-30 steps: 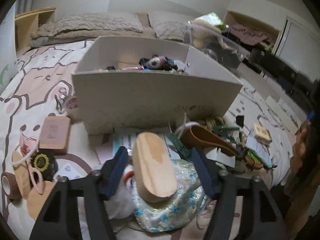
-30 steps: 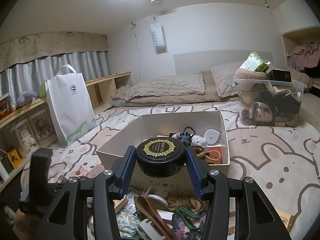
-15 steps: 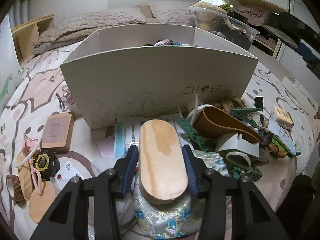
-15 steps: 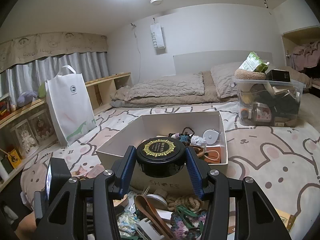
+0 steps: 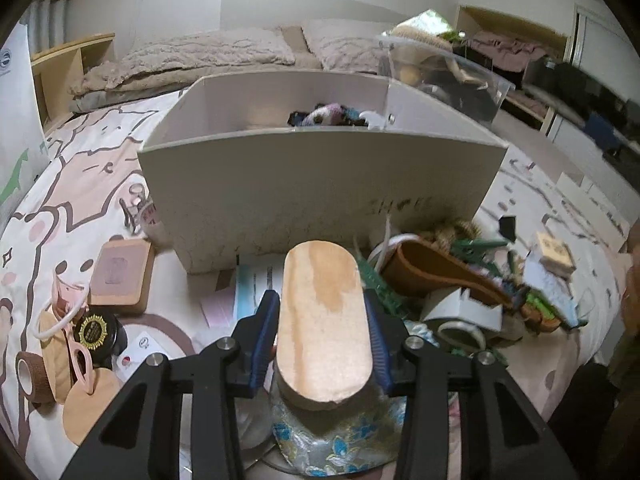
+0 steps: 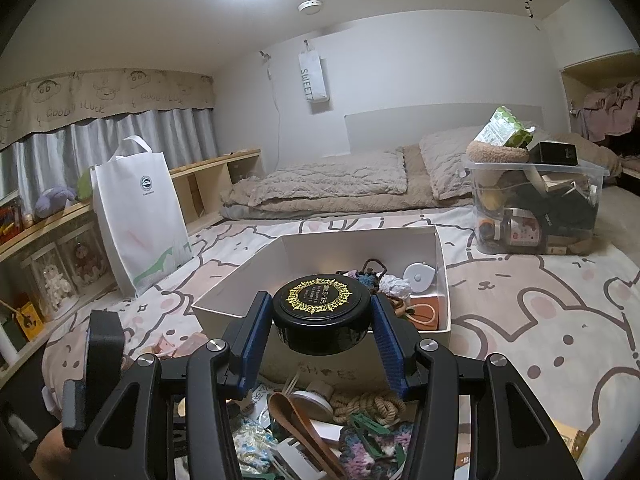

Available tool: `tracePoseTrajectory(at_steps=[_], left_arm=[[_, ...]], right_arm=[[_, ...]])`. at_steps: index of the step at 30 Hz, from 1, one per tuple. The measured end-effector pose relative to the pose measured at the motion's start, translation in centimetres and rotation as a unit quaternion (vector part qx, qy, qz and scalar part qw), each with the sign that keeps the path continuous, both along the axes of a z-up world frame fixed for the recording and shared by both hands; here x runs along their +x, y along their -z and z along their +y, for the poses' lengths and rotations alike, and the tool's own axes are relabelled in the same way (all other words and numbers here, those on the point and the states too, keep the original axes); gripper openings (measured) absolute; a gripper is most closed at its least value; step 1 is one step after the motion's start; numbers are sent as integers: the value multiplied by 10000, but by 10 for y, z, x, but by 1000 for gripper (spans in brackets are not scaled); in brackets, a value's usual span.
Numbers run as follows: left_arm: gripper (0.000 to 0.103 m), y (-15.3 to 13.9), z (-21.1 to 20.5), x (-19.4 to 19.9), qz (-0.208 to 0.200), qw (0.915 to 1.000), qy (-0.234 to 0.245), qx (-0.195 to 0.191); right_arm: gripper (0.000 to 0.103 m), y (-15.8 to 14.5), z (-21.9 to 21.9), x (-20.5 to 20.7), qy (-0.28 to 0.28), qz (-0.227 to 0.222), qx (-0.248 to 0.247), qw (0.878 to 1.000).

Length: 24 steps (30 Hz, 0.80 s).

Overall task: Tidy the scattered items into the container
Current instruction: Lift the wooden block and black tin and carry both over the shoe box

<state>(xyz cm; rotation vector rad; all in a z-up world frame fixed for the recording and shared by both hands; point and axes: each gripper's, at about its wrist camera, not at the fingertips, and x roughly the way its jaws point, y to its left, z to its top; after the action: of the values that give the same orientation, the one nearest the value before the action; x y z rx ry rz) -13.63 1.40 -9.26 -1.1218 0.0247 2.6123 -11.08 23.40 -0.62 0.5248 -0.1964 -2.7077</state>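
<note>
Currently, the white box (image 6: 442,258) is sitting on the bed, just beyond the clutter. The left gripper (image 5: 322,338), jaws having just been closing, is clamping a wooden block (image 5: 322,316) above the pile. The right gripper (image 6: 320,334) is gripping a black jar (image 6: 320,312) near the box's front wall.

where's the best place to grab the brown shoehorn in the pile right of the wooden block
Judging by its pose, take the shoehorn by its long narrow handle, coming from above with the fingers across its width. The broad scooped end by the white box is wide and curved, and clips and cord crowd it, so the handle looks easier to pinch.
</note>
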Motion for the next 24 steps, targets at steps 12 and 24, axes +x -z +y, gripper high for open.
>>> tracePoseTrajectory(at_steps=[12, 24], left_arm=[[41, -58, 7, 2, 702, 9974, 85, 161], [41, -118, 10, -25, 1356, 9898, 148, 423]], right_arm=[[51, -19, -9, -2, -51, 203, 121, 9997], [51, -52, -10, -26, -40, 508, 292, 9983]])
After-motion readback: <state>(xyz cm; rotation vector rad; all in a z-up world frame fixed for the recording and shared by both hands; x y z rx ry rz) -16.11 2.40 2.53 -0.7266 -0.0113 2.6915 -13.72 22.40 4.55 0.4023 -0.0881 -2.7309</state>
